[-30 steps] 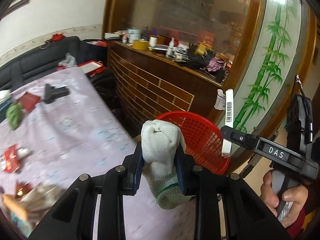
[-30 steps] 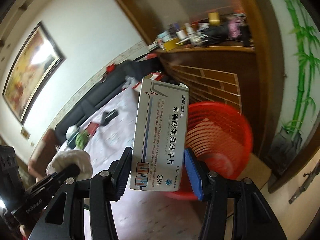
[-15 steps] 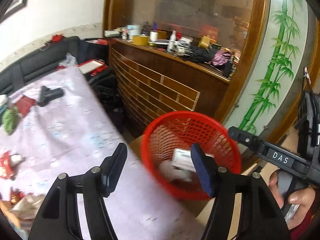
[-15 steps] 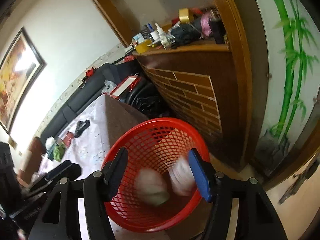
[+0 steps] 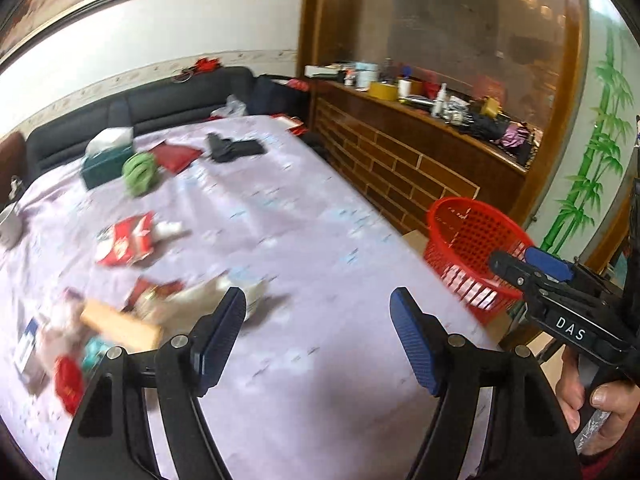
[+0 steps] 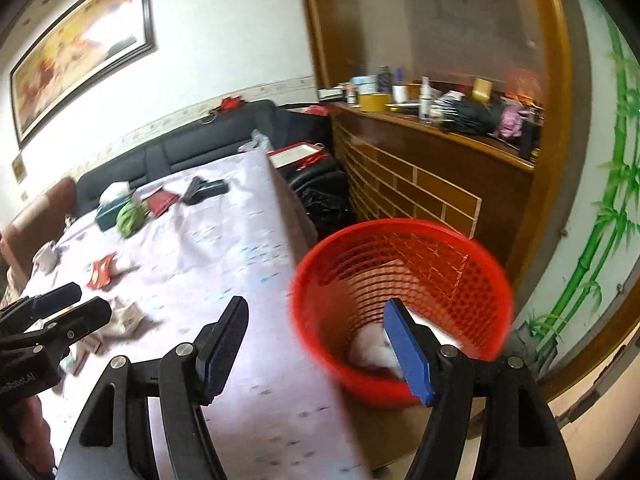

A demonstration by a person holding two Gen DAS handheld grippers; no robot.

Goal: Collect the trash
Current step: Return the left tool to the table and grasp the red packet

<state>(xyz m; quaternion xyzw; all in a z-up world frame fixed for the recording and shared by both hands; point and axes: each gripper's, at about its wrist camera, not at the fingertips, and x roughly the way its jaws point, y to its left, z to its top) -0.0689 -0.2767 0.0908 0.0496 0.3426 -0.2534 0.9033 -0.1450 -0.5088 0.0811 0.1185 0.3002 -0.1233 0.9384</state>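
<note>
Two grippers, jaws just opening, nothing between them: left gripper (image 5: 318, 334) spread above the lilac table (image 5: 280, 220), right gripper (image 6: 316, 338) spread at the red basket (image 6: 472, 248). White trash (image 6: 370, 346) inside basket; red wrapper (image 5: 128, 240) on table.
</note>
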